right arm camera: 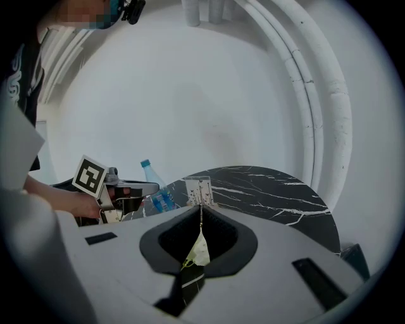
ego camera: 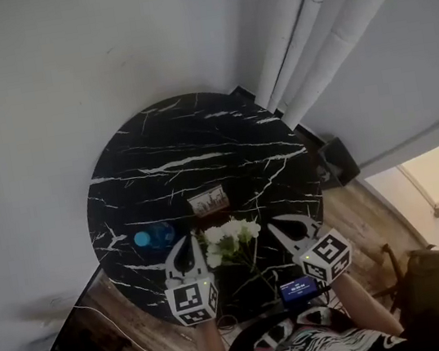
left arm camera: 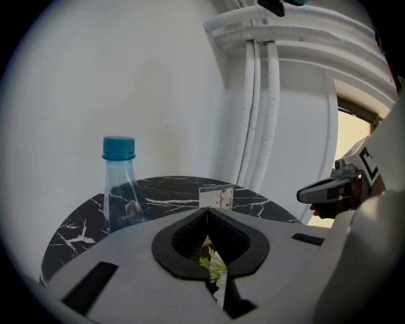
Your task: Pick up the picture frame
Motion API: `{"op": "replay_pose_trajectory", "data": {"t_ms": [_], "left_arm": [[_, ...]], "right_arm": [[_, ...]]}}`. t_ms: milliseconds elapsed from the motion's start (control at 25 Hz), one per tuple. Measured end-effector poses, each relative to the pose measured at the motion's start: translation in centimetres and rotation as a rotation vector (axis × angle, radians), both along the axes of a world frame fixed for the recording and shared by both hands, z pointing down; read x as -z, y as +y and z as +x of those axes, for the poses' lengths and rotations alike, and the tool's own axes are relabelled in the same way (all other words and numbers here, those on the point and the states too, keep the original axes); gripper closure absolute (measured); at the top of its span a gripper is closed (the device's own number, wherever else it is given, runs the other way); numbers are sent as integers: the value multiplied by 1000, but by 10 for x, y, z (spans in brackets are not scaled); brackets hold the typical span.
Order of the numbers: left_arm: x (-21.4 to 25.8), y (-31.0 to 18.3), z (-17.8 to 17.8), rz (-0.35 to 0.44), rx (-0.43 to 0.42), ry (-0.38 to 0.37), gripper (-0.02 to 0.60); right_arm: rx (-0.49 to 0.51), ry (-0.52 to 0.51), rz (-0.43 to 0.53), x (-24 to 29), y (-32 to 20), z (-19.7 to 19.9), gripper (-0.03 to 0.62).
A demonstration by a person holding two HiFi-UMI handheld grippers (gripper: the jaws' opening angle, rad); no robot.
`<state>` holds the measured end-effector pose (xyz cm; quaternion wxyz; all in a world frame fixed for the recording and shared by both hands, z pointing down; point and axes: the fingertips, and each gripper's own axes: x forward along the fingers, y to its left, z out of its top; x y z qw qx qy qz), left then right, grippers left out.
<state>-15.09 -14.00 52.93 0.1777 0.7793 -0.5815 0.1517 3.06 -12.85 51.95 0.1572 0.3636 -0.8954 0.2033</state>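
Two grippers are in your hands, and both have their jaws pressed together with nothing pinched between them. Your left gripper [ego camera: 189,240] hangs over the near edge of the round black marble-look table with white veins [ego camera: 195,125]. Your right gripper [ego camera: 276,227] hangs over that same edge further right, and both point across the top toward the far edge.

The small rectangular picture frame with a pale print [ego camera: 209,202] stands upright near the middle of the tabletop, a little toward your edge. It is apart from both grippers. In each gripper view it sits just above the closed jaw tips, straight ahead.

The clear plastic water bottle with a blue cap [ego camera: 153,237] stands upright toward the near-left edge, left of the frame and just beside your left gripper in the head view.

The bunch of white flowers with green stems [ego camera: 231,235] sits between the frame and the near edge, between your two grippers. Its stems run toward your side. Whether it stands in a vase cannot be made out.

Beyond the far right edge of the table, white curtain folds [ego camera: 327,21] hang against the pale wall. The wooden plank floor [ego camera: 358,215] shows to the right of the table.
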Motion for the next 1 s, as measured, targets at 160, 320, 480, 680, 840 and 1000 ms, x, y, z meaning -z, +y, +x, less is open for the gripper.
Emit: {"op": "replay_pose_trajectory", "data": {"t_ms": [160, 320, 480, 680, 840, 1000], "left_arm": [[-17, -8, -2, -37, -5, -4, 568], [-27, -16, -3, -62, -20, -7, 568], [-37, -24, -2, -78, -44, -36, 566], [-50, -29, 0, -94, -79, -80, 566], [-58, -33, 7, -110, -129, -112, 524], [-69, -40, 5, -136, -136, -98, 498]], "right_arm": [[14, 17, -22, -15, -14, -2, 574], [40, 45, -40, -31, -28, -6, 574], [63, 64, -46, -43, -41, -11, 574], [105, 99, -52, -59, -53, -21, 572], [134, 128, -58, -71, -62, -22, 572], [167, 141, -67, -79, -70, -29, 572]]}}
